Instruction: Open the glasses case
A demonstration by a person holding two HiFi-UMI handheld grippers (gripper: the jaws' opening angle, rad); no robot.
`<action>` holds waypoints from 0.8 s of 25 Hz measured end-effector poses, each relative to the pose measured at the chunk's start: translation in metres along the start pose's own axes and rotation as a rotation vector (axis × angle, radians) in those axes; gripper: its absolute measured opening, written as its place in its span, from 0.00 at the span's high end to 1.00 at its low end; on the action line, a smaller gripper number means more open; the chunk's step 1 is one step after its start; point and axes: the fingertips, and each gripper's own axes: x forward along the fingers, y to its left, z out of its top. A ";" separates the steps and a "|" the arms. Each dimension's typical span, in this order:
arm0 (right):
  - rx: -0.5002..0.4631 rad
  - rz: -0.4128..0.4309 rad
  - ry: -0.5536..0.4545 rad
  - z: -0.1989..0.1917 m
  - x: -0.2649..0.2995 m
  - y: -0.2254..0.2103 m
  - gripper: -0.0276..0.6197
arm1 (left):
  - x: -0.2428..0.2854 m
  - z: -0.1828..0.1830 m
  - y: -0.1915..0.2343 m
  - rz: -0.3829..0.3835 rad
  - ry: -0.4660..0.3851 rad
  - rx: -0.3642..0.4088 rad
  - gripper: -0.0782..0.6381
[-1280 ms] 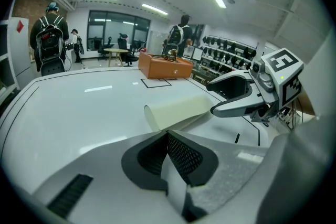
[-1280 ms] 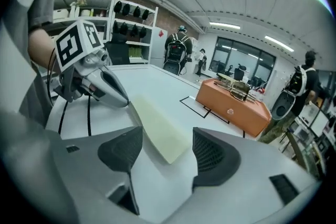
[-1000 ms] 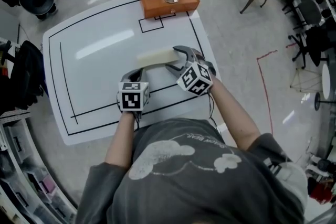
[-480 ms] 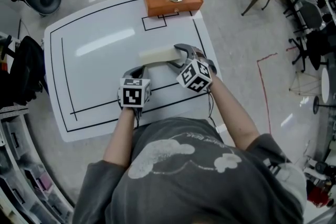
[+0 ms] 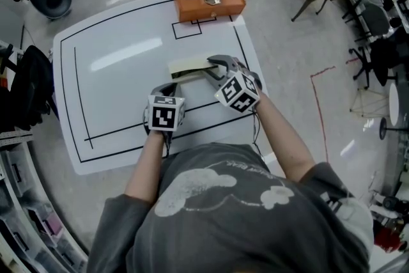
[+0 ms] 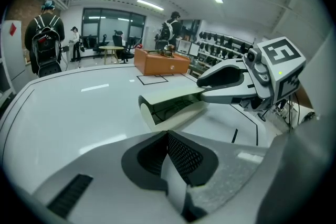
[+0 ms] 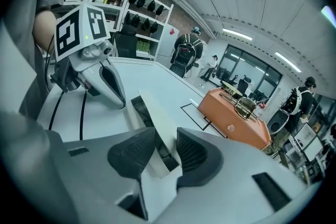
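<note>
The white table (image 5: 115, 93) has plenty of bare surface to the left of the work and on the far side, crossed only by thin black lines. On the right there is less room, as the table's edge runs close beside the right tool (image 5: 212, 67). An orange box (image 5: 208, 3) sits at the far edge, well apart from the hands, and open floor lies beyond the table on every side. The cream glasses case (image 5: 186, 65) lies right of the middle of the table, its long axis running across in front of the person from left to right. Its lid is lifted a little, and the dark mouth faces back toward the person, so the hinge side is the far one. The right tool has the case's right end. Its jaws have just been closing to a middling gap and now pinch the raised lid between their pads, one above and one below it. The left tool (image 6: 168, 152) is closed with the jaws together and nothing between them. Its tip points down at the table near the case's left end, and I cannot tell whether it touches.
</note>
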 end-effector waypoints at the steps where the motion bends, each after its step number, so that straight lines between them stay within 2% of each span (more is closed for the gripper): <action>1: 0.004 -0.003 -0.005 0.002 0.000 -0.002 0.77 | -0.001 0.000 0.000 -0.002 -0.004 -0.005 0.89; 9: 0.024 -0.032 -0.019 0.015 0.009 -0.024 0.80 | -0.002 0.003 0.001 -0.013 -0.023 -0.031 0.89; 16: 0.062 -0.057 -0.019 0.022 0.023 -0.042 0.78 | -0.004 0.004 0.002 -0.023 -0.033 -0.037 0.89; 20: 0.085 -0.106 -0.036 0.024 0.027 -0.051 0.75 | -0.004 0.005 0.004 -0.009 -0.039 -0.025 0.89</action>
